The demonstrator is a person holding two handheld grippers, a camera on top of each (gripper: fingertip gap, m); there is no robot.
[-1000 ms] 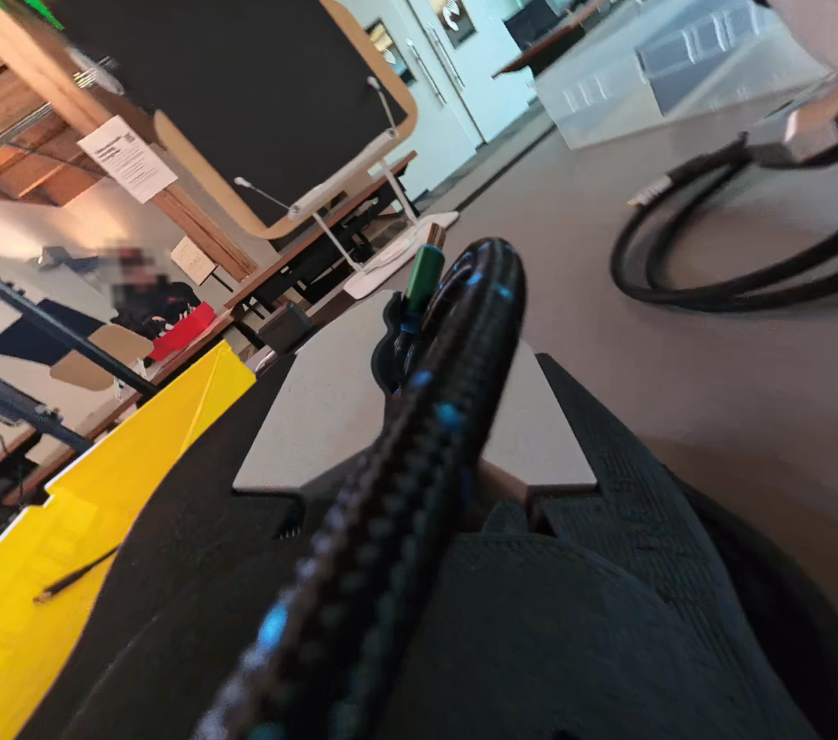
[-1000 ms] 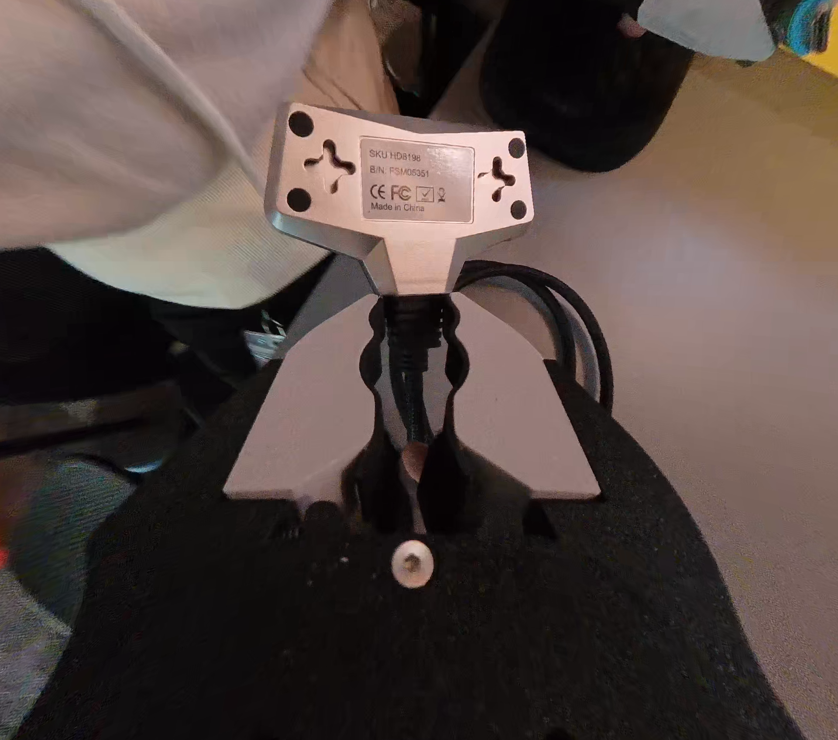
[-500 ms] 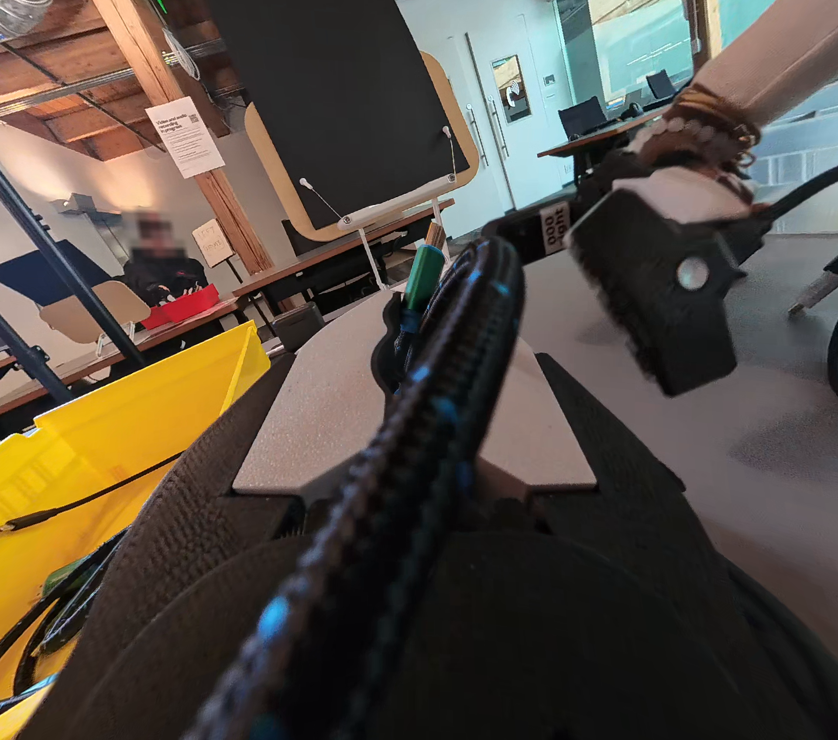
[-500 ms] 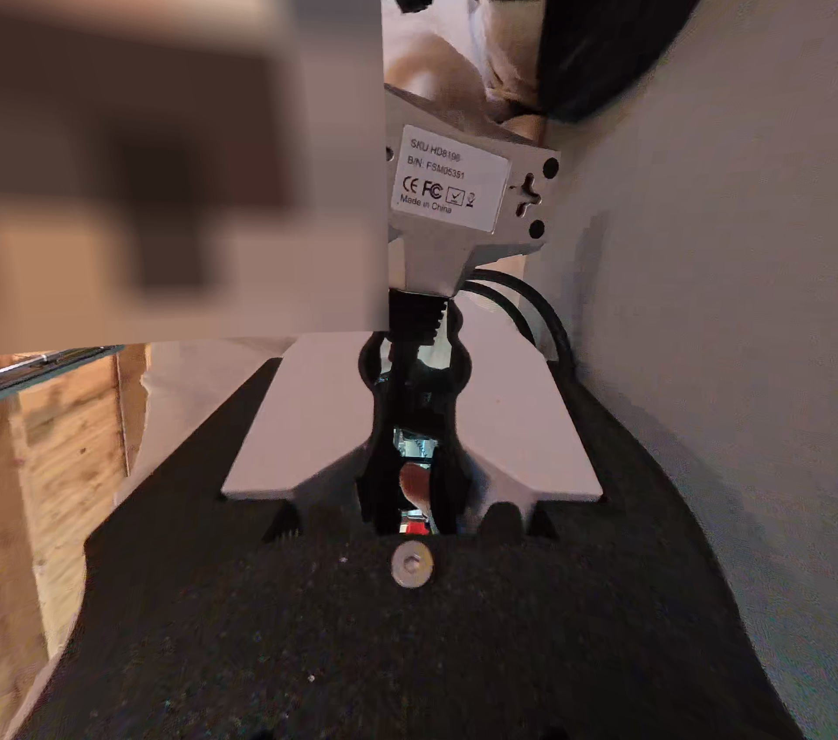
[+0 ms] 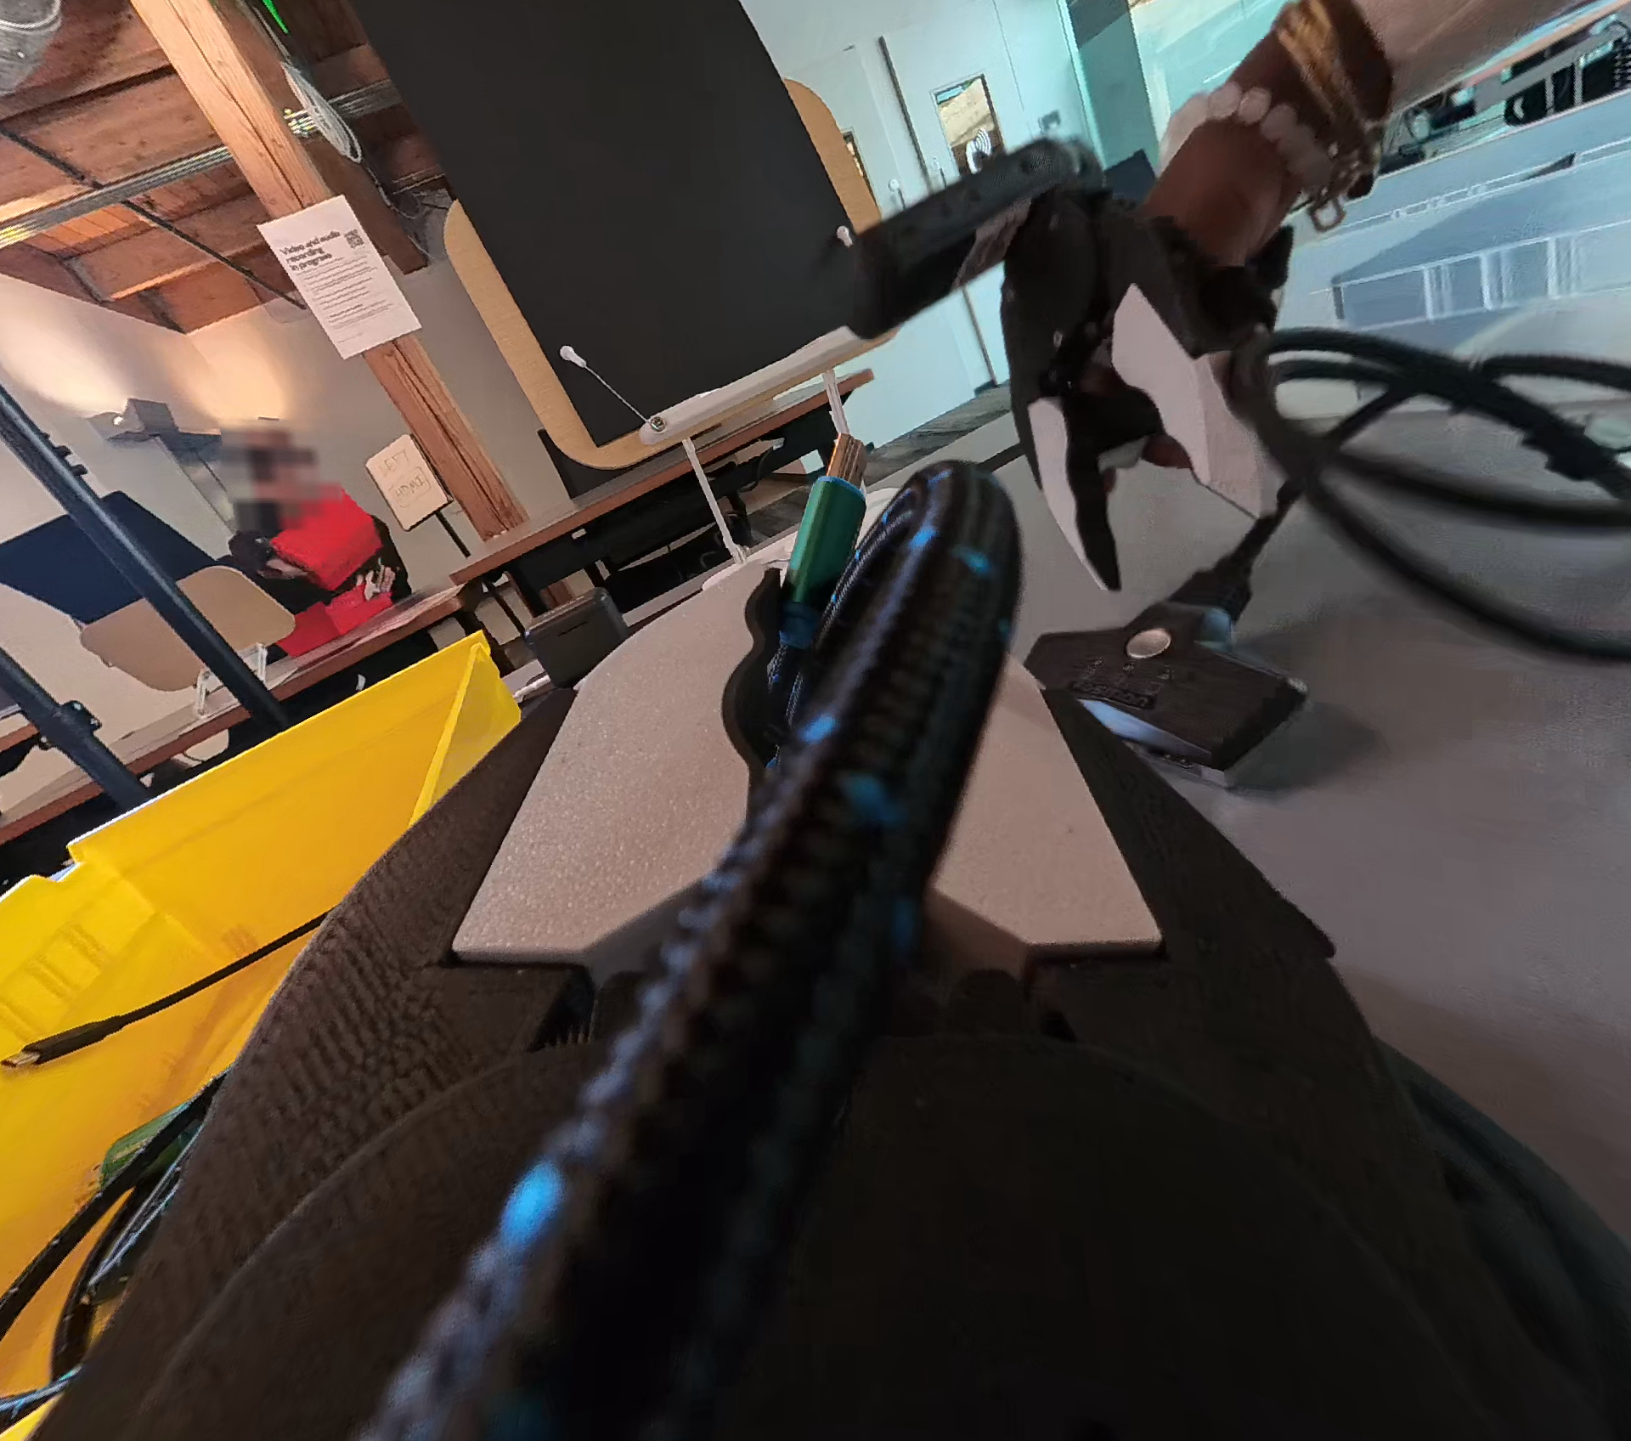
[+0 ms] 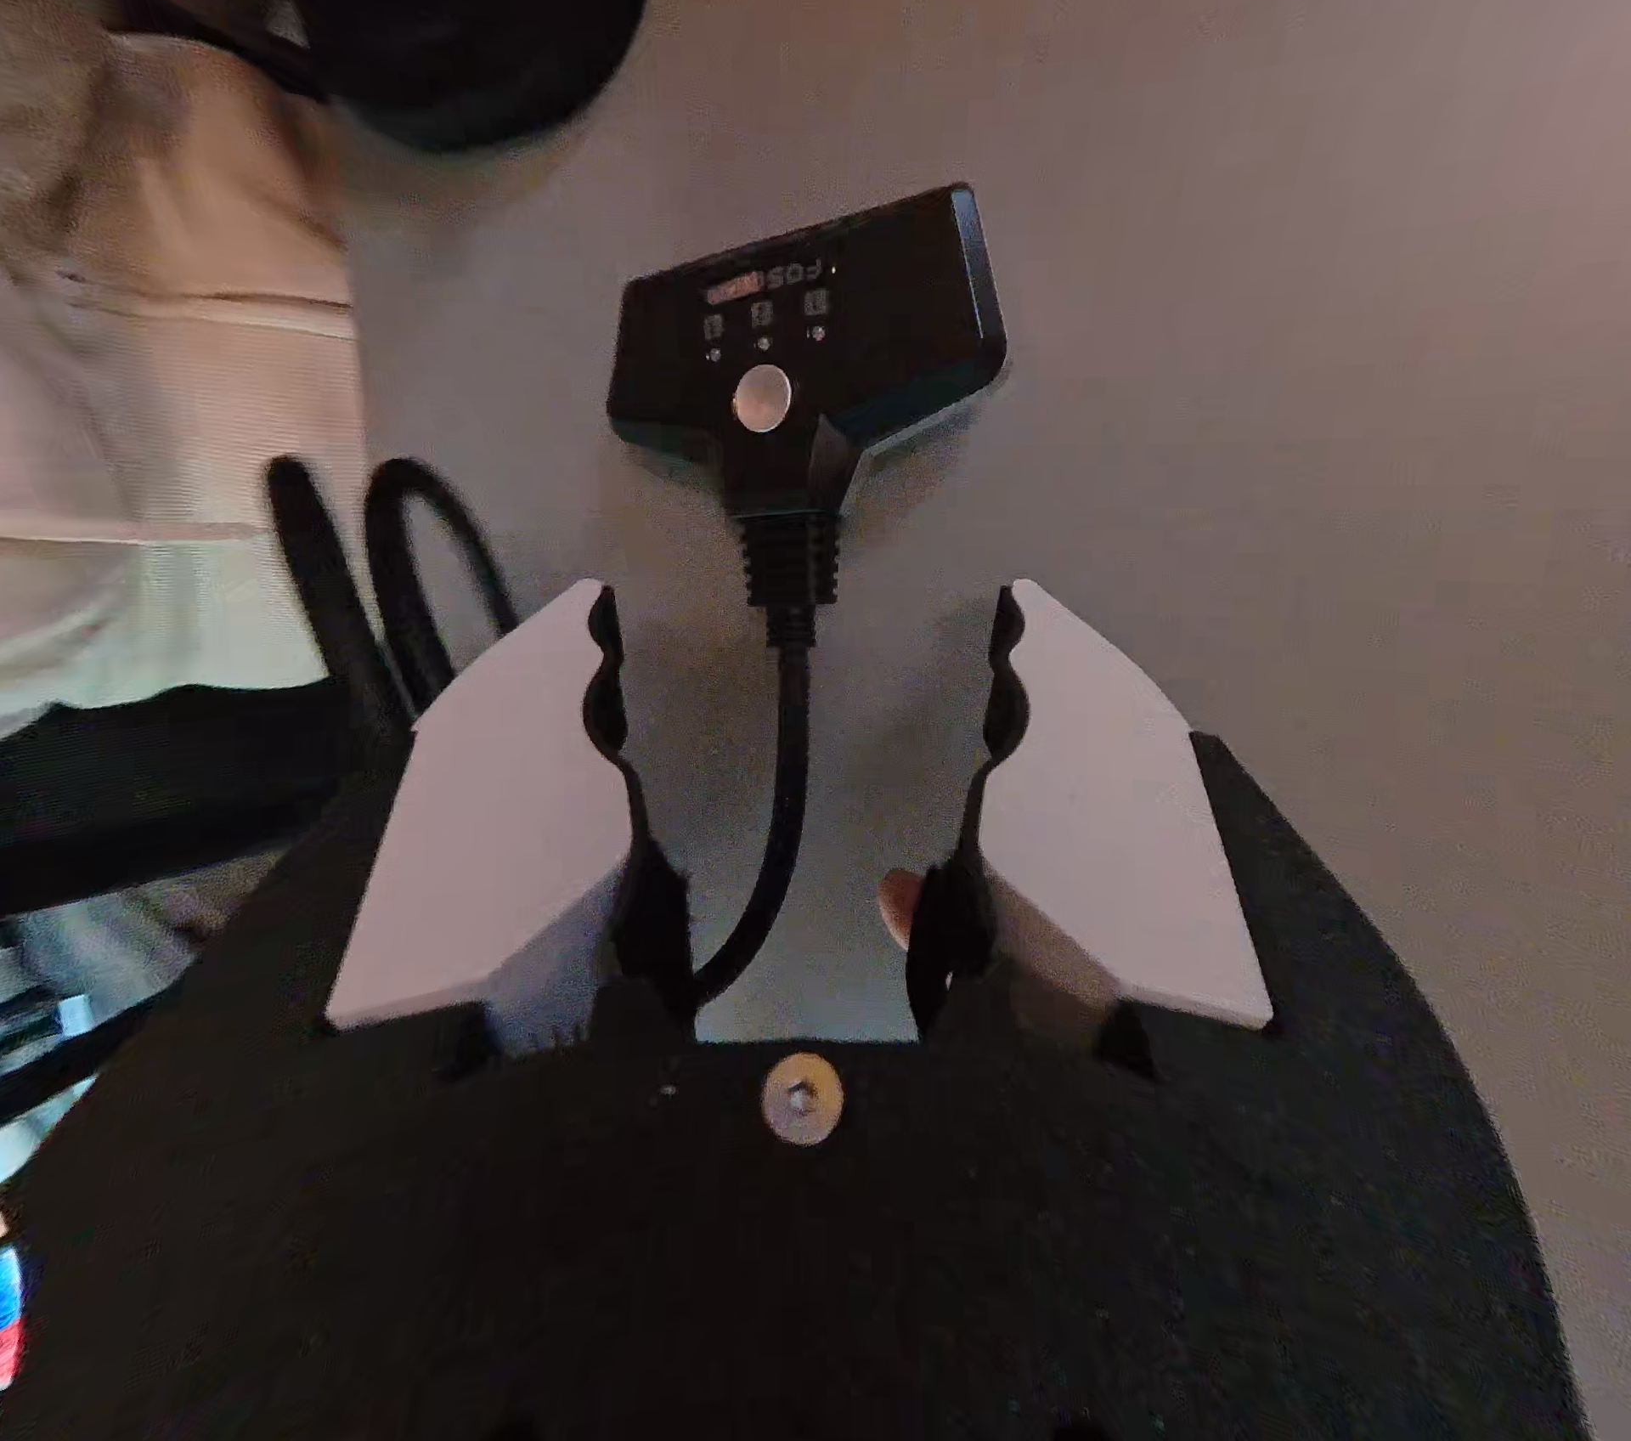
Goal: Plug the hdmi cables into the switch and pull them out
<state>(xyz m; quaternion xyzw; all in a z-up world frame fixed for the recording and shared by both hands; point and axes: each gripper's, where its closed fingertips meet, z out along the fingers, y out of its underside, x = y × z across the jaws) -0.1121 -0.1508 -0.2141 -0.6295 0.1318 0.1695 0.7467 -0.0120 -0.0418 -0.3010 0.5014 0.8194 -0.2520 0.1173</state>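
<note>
the left gripper [image 5: 799, 679] is clamping a braided black-and-blue hdmi cable [image 5: 847, 701], its jaws clenched on the cable just behind the green plug [image 5: 825, 538], which is pointing up and away past the fingertips. the braided length is looping back over the gripper body toward the camera.

the right gripper [image 6: 807, 679] is hanging above the grey table [image 6: 1280, 251] with its jaws spread wide, gripping nothing — the switch's own black lead [image 6: 790, 763] is passing loosely between the fingers [image 6: 521, 781] without being pinched. the switch [image 6: 807, 348] is lying flat on the table just ahead of those fingertips, button side up, and no cable can be seen plugged into it. in the left wrist view the same switch [image 5: 1165, 692] is sitting on the table beneath the right gripper [image 5: 1138, 445], with loops of black cable [image 5: 1456, 445] trailing off beside it.

at the left edge a yellow bin [image 5: 221, 895] is standing by the table, holding a thin black cable [image 5: 132, 1015] that is draping over its wall; more dark cables are lying lower in it, too cut off to tell apart.
</note>
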